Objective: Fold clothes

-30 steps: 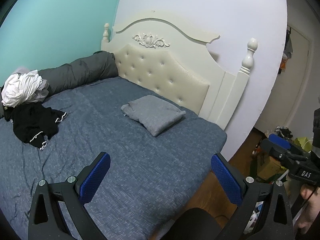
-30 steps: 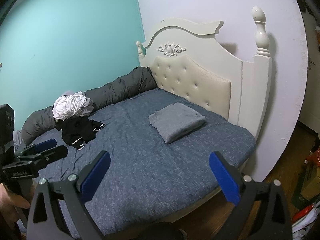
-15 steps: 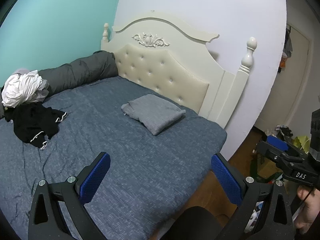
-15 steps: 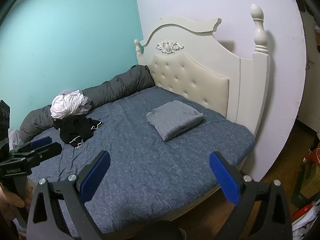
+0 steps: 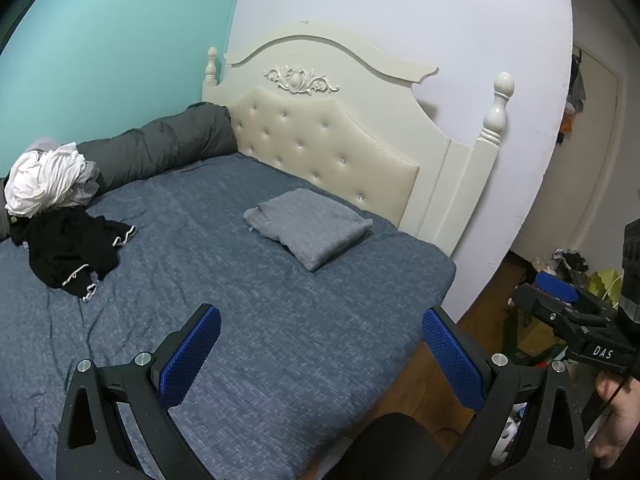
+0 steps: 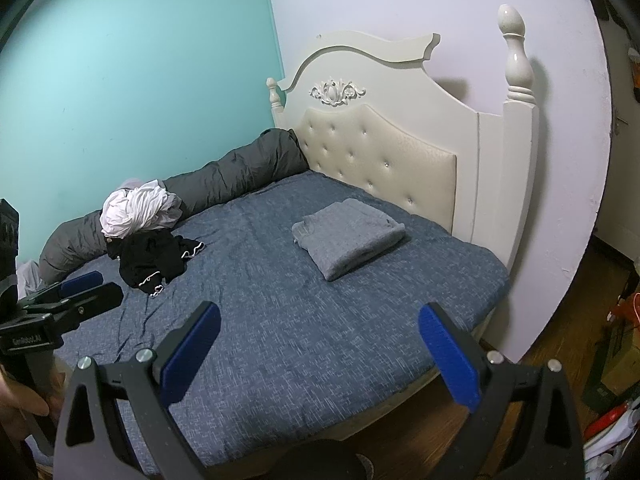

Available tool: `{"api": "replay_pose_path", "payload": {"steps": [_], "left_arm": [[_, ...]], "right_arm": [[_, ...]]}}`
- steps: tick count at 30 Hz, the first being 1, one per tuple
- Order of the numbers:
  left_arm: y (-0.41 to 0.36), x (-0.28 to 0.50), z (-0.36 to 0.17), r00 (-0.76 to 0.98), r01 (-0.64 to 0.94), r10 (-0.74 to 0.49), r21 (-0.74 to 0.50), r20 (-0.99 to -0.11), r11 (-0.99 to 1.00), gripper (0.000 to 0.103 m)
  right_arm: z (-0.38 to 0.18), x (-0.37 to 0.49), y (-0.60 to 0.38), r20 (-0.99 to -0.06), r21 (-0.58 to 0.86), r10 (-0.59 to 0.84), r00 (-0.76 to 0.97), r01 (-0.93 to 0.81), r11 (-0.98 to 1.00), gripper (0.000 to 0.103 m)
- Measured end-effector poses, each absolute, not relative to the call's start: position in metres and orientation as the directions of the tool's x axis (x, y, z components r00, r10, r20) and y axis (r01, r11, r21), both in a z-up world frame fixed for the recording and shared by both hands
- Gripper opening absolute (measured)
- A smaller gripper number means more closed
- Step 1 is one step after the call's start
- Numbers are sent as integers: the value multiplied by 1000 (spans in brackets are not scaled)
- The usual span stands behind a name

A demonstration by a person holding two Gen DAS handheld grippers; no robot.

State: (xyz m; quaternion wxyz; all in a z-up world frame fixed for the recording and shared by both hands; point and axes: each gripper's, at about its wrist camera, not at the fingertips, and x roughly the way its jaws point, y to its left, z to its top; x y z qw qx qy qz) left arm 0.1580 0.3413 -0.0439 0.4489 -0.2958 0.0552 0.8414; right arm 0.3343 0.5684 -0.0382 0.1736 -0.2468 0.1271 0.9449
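At the far left, against the teal wall, a crumpled white garment [image 5: 46, 182] sits bunched on a rolled dark grey duvet [image 5: 160, 148], and just in front of it a black garment with white trim [image 5: 68, 254] lies in a loose heap on the blue bedspread [image 5: 248, 320] — the two are touching. My left gripper [image 5: 320, 354] hangs over the near edge of the bed, its blue pads [image 5: 192, 354] spread wide apart with nothing between them. Toward the middle-right of the bed, near the cream tufted headboard [image 5: 328, 148], a grey garment [image 5: 308, 230] lies neatly folded, well apart from the unfolded pile. My right gripper [image 6: 320, 356] hovers over the near right corner of the mattress, fingers likewise spread wide and holding nothing — from the left wrist view it shows at the far right edge, over the wooden floor [image 5: 436, 364] and some clutter beyond the bed.
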Motion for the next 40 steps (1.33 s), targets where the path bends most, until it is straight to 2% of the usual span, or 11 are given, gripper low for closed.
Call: {"api": "replay_pose_path", "payload": {"steps": [40], "left_arm": [[340, 157, -47, -437, -778, 715, -170, -545, -605, 103]], "right_arm": [[-45, 335, 569, -526, 160, 265, -808, -399, -903, 100]]}}
